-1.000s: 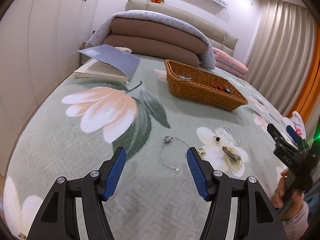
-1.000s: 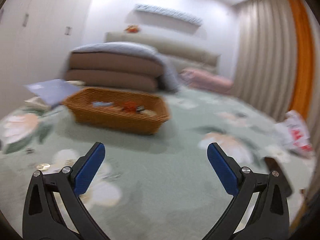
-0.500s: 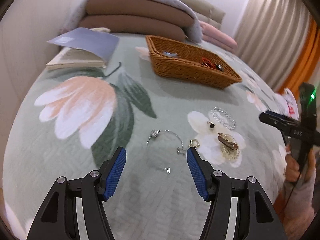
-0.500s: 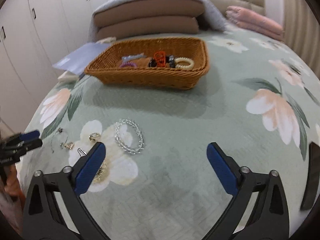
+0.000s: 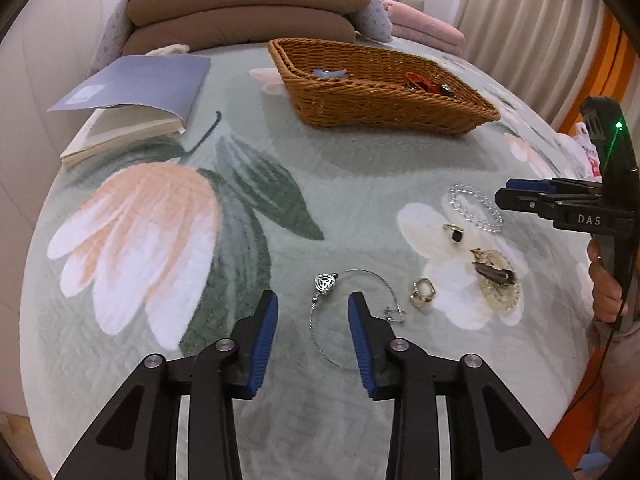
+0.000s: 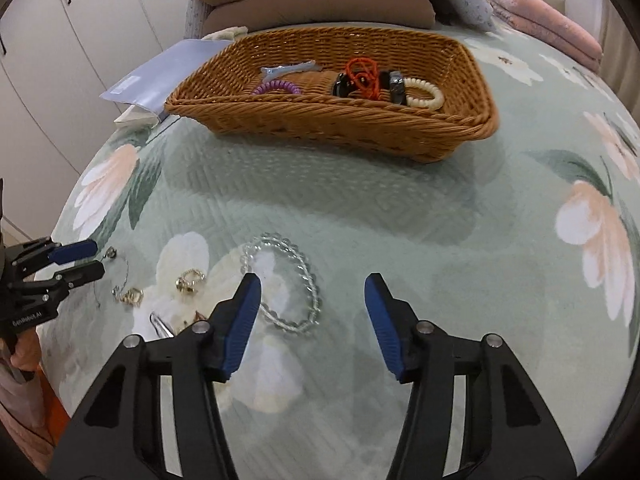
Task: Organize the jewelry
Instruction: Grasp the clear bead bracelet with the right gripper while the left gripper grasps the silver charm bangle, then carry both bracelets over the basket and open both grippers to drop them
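Loose jewelry lies on the green floral bedspread. A thin silver bracelet with a heart charm [image 5: 326, 283] sits just ahead of my left gripper [image 5: 312, 298]; its wire runs between the closing jaws, and the pads do not touch it. To its right lie a gold ring [image 5: 422, 298], a black-stone ring [image 5: 454, 232] and a brown hair clip [image 5: 496, 276]. A clear bead bracelet [image 6: 284, 280] lies beside the left finger of my right gripper [image 6: 312, 280], whose jaws are closing without pressing on it. The wicker basket [image 6: 332, 116] behind holds several hair ties and a clip.
An open book with a blue cover [image 5: 132, 92] lies at the back left. Stacked brown pillows [image 5: 248, 12] and a pink folded blanket [image 6: 540, 20] line the headboard. The bed's edge curves close below both grippers. A hand [image 5: 604, 284] grips the right tool's handle.
Both grippers tipped down and drew nearer the jewelry. Their jaws narrowed. The right wrist view swung from the room down onto the bead bracelet.
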`<state>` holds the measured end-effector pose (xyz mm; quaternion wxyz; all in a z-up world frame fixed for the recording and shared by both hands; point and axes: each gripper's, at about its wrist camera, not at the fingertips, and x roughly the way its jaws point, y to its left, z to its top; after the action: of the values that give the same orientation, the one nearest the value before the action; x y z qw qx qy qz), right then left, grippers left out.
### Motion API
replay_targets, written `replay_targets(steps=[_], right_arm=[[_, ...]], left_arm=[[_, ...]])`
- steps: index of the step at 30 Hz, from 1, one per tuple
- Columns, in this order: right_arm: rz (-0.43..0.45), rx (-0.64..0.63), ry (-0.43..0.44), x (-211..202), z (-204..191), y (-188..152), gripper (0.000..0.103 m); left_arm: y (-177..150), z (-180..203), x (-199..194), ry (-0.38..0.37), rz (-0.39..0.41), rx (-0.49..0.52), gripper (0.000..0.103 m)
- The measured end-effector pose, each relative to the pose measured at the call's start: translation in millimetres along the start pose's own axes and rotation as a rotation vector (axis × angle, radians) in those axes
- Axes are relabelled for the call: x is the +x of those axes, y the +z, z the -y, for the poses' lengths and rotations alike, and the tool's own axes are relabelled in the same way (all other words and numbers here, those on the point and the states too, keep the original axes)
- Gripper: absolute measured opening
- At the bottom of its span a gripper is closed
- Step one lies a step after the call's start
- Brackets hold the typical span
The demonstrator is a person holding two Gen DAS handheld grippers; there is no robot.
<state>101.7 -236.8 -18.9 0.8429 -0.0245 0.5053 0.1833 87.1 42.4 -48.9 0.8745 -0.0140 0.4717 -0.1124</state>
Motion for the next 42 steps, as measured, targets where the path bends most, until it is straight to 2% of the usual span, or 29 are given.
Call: replay_targets(steps=[10, 12, 16, 19, 20, 22, 27, 38, 42], right_arm=[[-0.011, -0.039, -0.047, 26, -14, 7, 0.03], [-0.003, -0.053, -0.058, 28, -17, 8, 0.029], [0.008, -0.081, -0.076, 31, -24, 7, 0.023], [0.018, -0.104, -0.082, 31, -28, 6, 0.013], [0.022, -0.107, -0.079, 30, -29, 6, 0.009], [0.029, -0.107, -0.079, 29, -28, 5, 0.007], [0.049, -0.095, -0.059, 21, -23, 0, 0.007], [0.13, -0.078, -0.017, -19, -20, 0, 0.007], [0.141, -0.07, -0.011, -26, -21, 0, 0.007]], left_arm=[[4, 0, 11, 0.052, -0.013, 0.028, 0.036], [7, 3, 13, 0.054, -0.012, 0.037, 0.035], [10, 9, 18, 0.05, -0.015, 0.058, 0.023], [10, 17, 19, 0.055, -0.011, 0.078, 0.011], [10, 19, 19, 0.065, -0.006, 0.087, 0.011], [9, 23, 18, 0.082, 0.006, 0.101, 0.011], [9, 25, 12, 0.069, 0.039, 0.096, 0.011], [18, 18, -26, -0.007, 0.165, 0.017, 0.011], [19, 15, -31, -0.024, 0.179, -0.005, 0.011]])
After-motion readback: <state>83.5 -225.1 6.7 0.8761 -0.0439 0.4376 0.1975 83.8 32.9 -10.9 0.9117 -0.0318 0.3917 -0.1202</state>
